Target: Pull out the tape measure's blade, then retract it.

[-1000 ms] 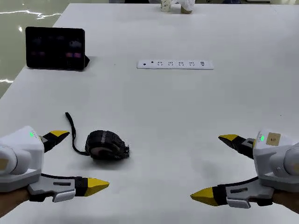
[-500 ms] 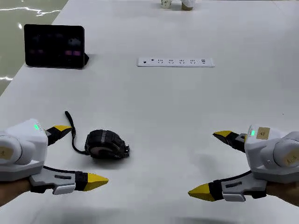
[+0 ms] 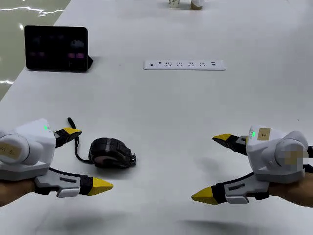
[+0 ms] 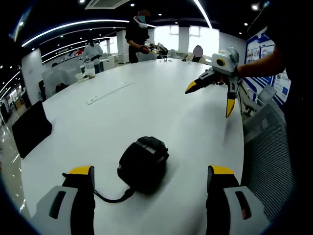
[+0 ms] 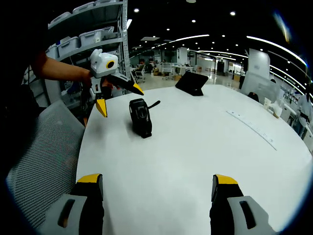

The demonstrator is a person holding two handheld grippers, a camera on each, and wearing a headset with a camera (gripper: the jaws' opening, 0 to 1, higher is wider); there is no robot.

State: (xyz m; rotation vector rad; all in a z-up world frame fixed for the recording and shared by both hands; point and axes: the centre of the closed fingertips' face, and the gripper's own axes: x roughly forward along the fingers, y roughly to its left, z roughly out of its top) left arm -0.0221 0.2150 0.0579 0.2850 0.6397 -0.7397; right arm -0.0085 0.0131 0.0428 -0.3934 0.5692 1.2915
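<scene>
The black tape measure is lying on the white table, just at the mouth of the left gripper, whose yellow-tipped jaws are standing wide apart and gripping nothing (the measure's black strap is trailing toward the upper jaw). The right gripper is hovering well apart from it, jaws likewise spread wide and holding nothing. A power strip and a dark tablet are sitting farther back.
</scene>
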